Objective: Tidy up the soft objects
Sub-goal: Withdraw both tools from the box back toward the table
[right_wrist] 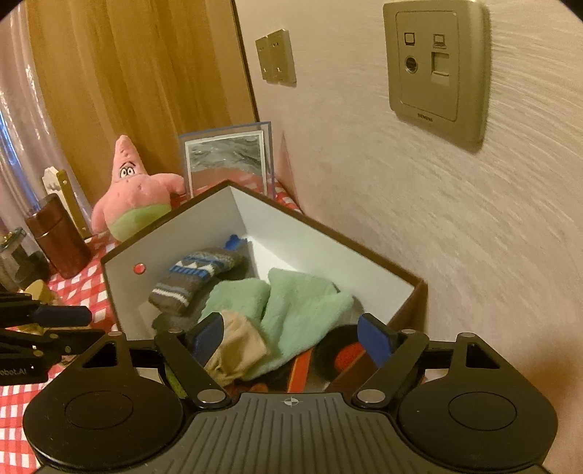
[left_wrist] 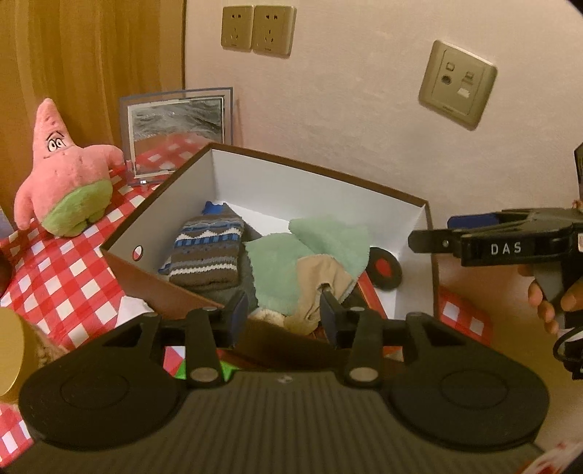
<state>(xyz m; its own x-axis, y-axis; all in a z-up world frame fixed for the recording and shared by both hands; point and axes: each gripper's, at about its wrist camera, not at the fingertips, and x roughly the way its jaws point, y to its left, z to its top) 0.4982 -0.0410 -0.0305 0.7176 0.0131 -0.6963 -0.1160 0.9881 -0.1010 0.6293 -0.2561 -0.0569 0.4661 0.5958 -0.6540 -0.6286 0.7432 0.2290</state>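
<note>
A pale textured wall [right_wrist: 400,204] carries beige power sockets [left_wrist: 257,31] and a data outlet plate [right_wrist: 435,69], beside a wooden panel [right_wrist: 138,73], above a red-and-white checked tablecloth [left_wrist: 62,277] in warm light.

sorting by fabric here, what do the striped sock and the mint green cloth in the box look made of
Striped sock: knitted yarn, likely wool or acrylic; ribbed rows and a woven-in pattern show.
Mint green cloth: fleece or microfibre, probably; matte, fuzzy nap with soft rounded folds.

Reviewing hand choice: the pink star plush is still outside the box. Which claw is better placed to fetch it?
Probably left. The left claw is open and empty, and the plush stands on its side of the box; the right claw sits farther away.
</note>
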